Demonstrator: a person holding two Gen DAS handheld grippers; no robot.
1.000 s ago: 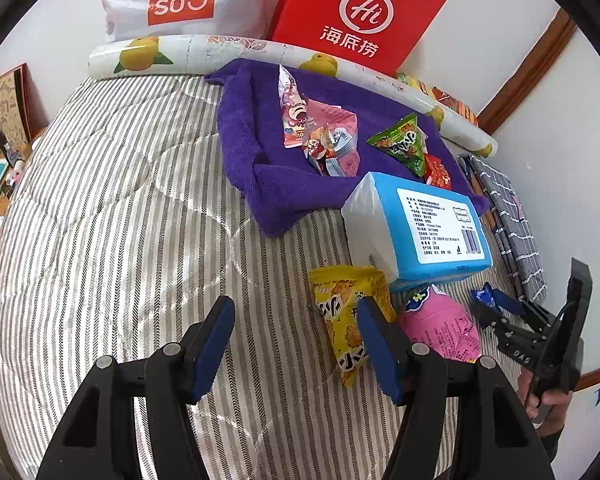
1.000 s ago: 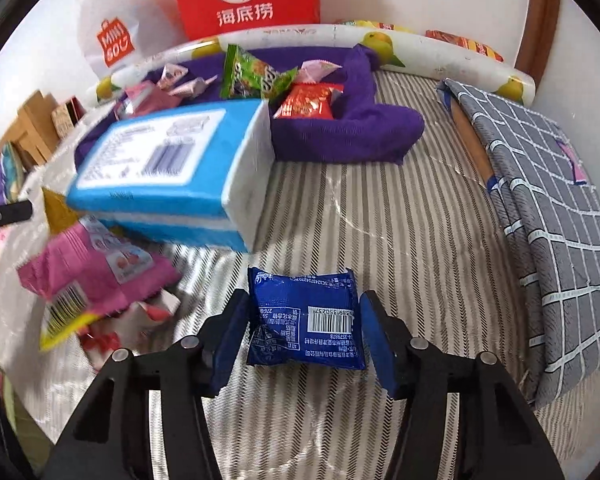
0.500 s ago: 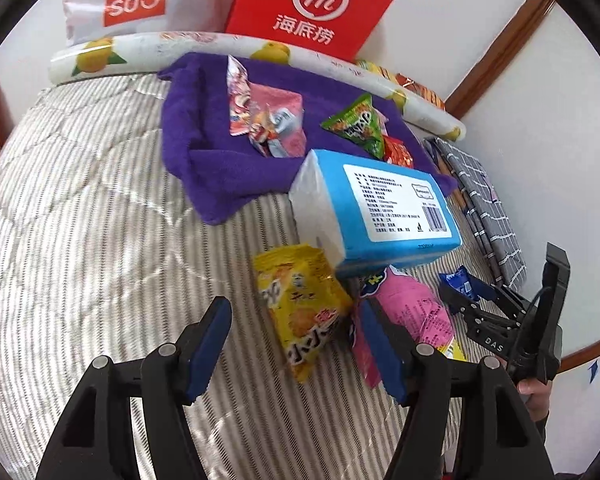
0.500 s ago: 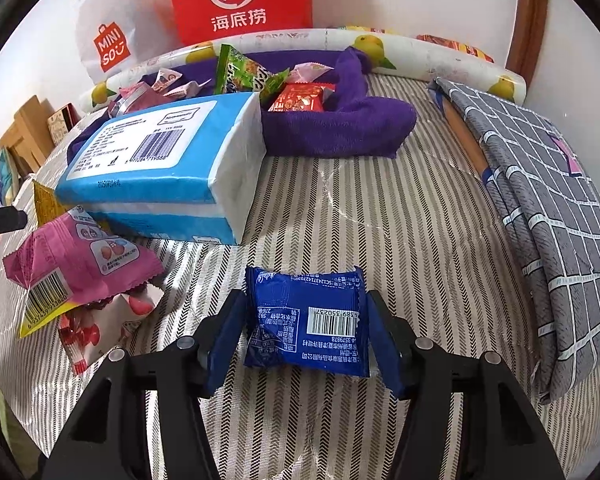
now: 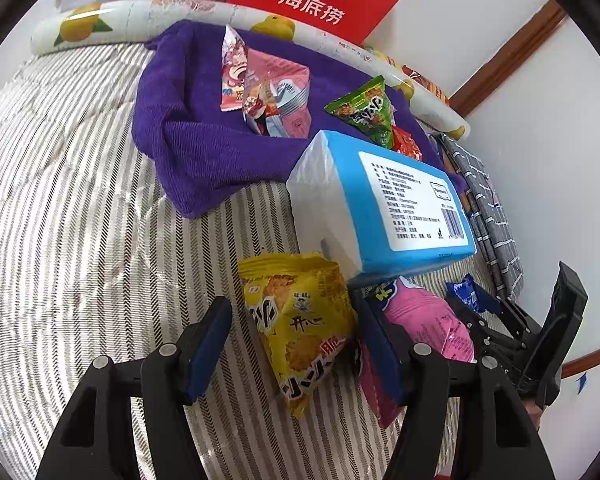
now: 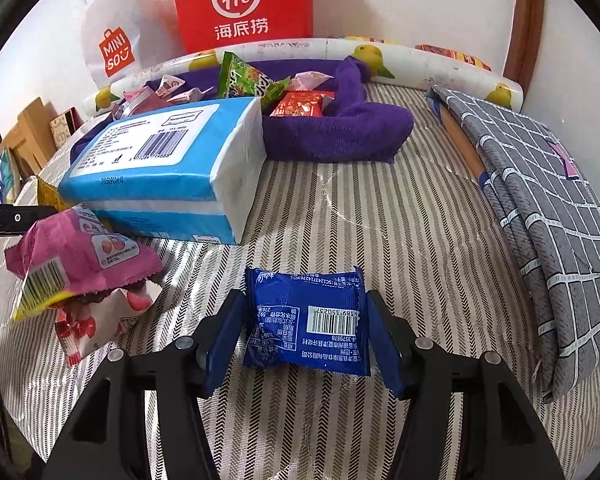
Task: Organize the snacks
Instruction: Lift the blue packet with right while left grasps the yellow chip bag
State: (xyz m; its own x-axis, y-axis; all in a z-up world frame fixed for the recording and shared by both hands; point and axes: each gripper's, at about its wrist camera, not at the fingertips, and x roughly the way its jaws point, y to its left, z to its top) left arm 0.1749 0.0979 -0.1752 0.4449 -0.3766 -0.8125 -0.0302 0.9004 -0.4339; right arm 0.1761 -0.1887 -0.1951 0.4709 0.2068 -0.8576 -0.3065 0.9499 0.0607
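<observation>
A striped quilted mattress [image 5: 80, 208] holds scattered snacks. In the left wrist view, the left gripper [image 5: 296, 344] hangs with its jaws open around a crinkled yellow foil cracker packet [image 5: 300, 320]; its jaws have just been closing a little, and neither pad touches the packet. A pink foil packet [image 5: 428, 316] lies just right of the right pad. In the right wrist view, the right gripper [image 6: 306, 332] straddles a flat blue foil snack packet [image 6: 306, 320], pads at its side edges; whether they press cannot be told. Beyond, a blue and white tissue pack [image 6: 168, 160] lies near a folded purple towel [image 6: 340, 132] holding sorted snacks. The left jaws could catch the pink packet too, or the slick foil could slip free.
</observation>
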